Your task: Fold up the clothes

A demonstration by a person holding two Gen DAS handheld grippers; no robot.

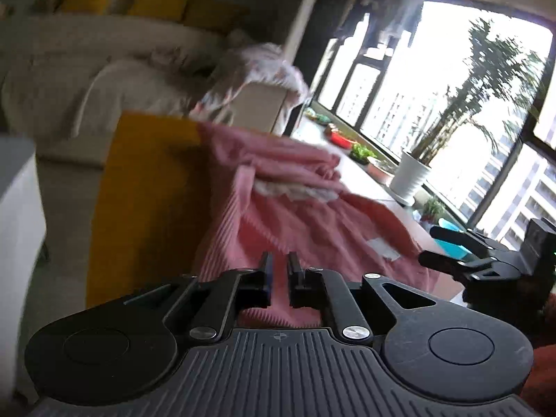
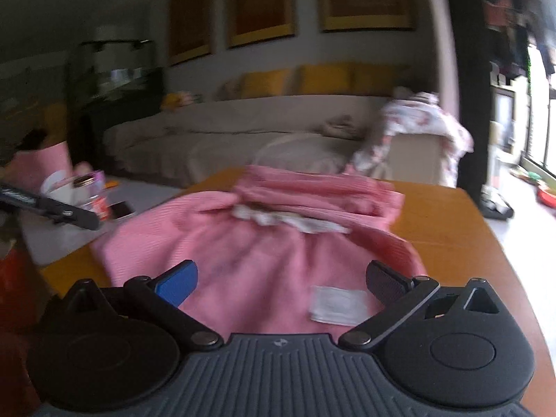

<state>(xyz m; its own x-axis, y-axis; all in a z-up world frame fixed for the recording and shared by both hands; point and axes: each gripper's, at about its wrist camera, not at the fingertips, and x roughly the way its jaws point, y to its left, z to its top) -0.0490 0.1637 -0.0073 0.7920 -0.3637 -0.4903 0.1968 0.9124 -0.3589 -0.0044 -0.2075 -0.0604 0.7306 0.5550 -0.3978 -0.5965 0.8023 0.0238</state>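
A pink ribbed garment (image 1: 295,215) lies crumpled on a yellow table (image 1: 139,191), with a white lace trim and a white label (image 2: 338,304). My left gripper (image 1: 279,271) is shut on the near edge of the pink garment, cloth pinched between its jaws. My right gripper (image 2: 281,278) is open wide just above the garment (image 2: 264,250), near the label, with nothing between its fingers. The right gripper also shows at the right edge of the left wrist view (image 1: 451,250). The left gripper's finger shows at the left of the right wrist view (image 2: 52,208).
A beige sofa (image 2: 226,132) with yellow cushions stands behind the table (image 2: 444,215). A floral garment (image 2: 420,121) hangs over a box. A side surface at left holds a jar and a phone (image 2: 121,210). Plant pots (image 1: 410,173) line the window.
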